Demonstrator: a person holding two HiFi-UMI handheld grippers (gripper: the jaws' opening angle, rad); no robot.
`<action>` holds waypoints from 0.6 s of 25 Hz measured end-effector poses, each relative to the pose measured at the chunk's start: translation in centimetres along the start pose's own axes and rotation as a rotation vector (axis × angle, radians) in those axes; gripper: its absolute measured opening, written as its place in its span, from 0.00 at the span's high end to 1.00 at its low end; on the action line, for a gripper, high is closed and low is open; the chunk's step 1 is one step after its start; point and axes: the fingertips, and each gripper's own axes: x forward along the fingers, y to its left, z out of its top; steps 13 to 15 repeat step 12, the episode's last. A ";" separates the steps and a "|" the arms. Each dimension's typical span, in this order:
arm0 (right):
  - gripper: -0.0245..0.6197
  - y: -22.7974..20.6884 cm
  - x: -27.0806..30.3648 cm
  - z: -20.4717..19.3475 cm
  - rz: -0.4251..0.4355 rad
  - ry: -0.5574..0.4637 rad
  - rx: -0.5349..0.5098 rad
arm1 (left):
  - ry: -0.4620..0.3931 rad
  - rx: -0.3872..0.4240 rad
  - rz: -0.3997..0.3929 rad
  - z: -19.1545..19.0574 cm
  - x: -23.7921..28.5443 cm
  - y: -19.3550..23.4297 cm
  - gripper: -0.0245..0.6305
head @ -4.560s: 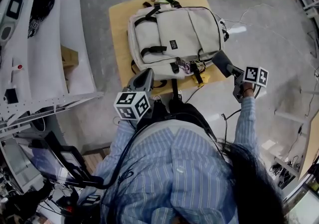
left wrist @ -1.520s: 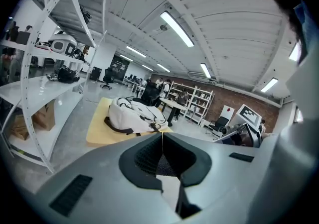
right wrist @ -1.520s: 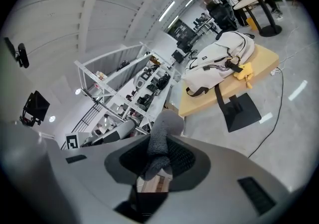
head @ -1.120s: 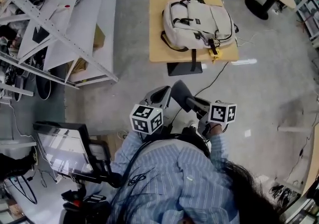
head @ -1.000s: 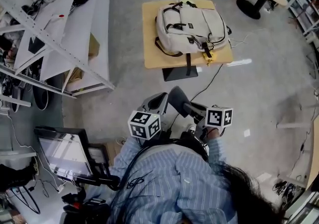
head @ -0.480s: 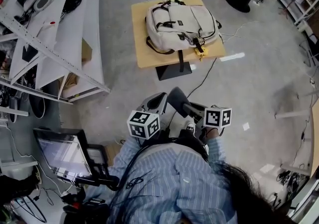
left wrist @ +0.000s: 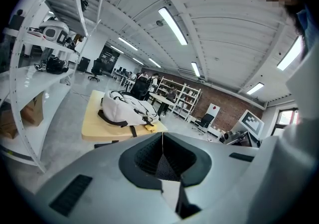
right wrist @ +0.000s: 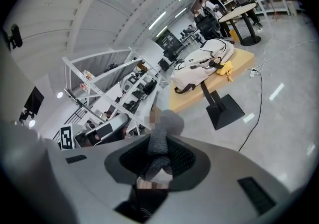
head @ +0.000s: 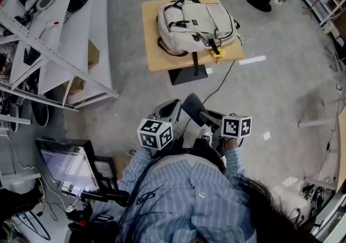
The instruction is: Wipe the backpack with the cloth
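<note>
You stand well apart from the backpack (head: 196, 20), so no wiping is under way. The jaws of your left gripper (left wrist: 162, 156) and right gripper (right wrist: 158, 154) are pressed together, empty. The cloth (head: 217, 53) lies beside the backpack.

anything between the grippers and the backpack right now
Nothing visible does: only open floor, crossed by a cable, lies between the left gripper, the right gripper and the table bearing the backpack.

Bright, even light from ceiling strip lights (left wrist: 172, 25); glare patches on the floor (head: 253, 60); strong fisheye bending, dark corners.
</note>
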 end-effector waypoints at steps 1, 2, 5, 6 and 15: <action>0.81 -0.1 -0.1 0.0 -0.003 -0.001 0.001 | 0.002 0.000 0.000 0.0 0.0 0.0 0.95; 0.81 -0.1 -0.1 0.0 -0.005 -0.001 0.003 | 0.003 -0.001 0.000 -0.1 0.0 0.0 0.95; 0.81 -0.3 -0.3 -0.1 -0.009 -0.003 0.008 | 0.006 -0.002 0.002 -0.2 0.0 0.0 0.95; 0.81 -0.4 -0.3 -0.1 -0.009 -0.005 0.009 | 0.007 -0.002 0.002 -0.2 0.0 0.0 0.95; 0.81 -0.8 -0.5 -0.1 -0.011 -0.007 0.019 | 0.017 0.000 0.001 -0.4 0.2 -0.1 0.95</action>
